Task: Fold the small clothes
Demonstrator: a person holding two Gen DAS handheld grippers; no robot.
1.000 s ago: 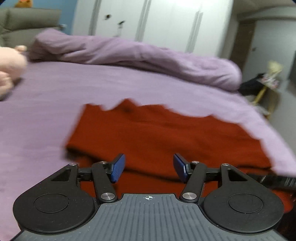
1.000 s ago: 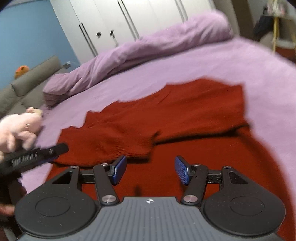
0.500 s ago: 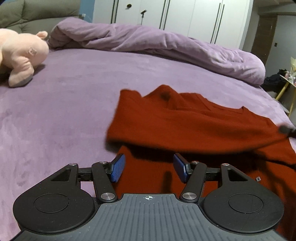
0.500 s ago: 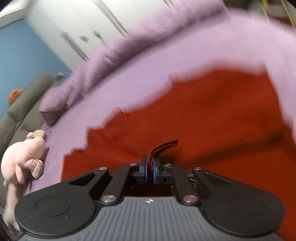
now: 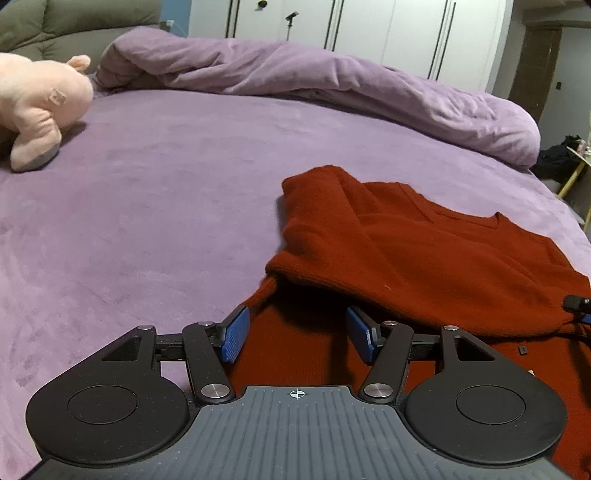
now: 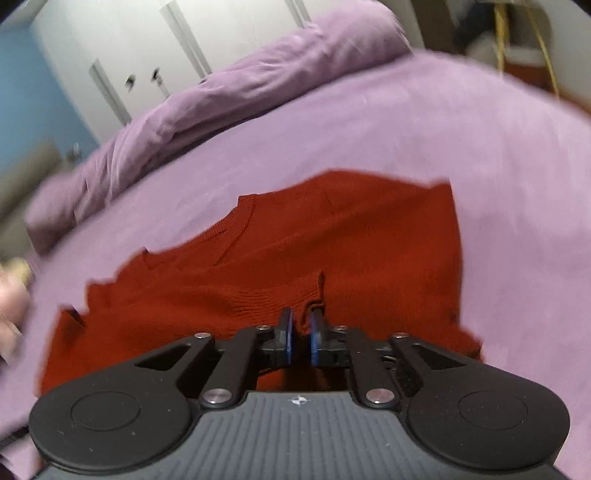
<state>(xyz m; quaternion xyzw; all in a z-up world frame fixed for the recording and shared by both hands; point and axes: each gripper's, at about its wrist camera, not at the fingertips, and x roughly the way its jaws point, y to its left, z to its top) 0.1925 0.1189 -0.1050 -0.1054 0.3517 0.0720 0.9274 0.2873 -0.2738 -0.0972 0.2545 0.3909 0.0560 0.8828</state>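
Note:
A dark red knit sweater (image 5: pixel 424 254) lies on the purple bed, partly folded over itself; it also shows in the right wrist view (image 6: pixel 295 251), blurred. My left gripper (image 5: pixel 297 334) is open and empty, its blue pads just above the sweater's near left edge. My right gripper (image 6: pixel 300 334) is shut on a pinched fold of the red sweater at its near edge. The tip of the right gripper (image 5: pixel 576 304) shows at the right edge of the left wrist view.
A bunched purple duvet (image 5: pixel 332 85) lies along the far side of the bed. A pink plush toy (image 5: pixel 37 107) lies at the far left. White wardrobe doors (image 5: pixel 369 26) stand behind. A yellow-legged side table (image 5: pixel 576 173) stands off the bed's right edge.
My right gripper closed on the sweater's edge and now pulls it. My left gripper stayed open and shifted left, so the sweater sits further right in its view.

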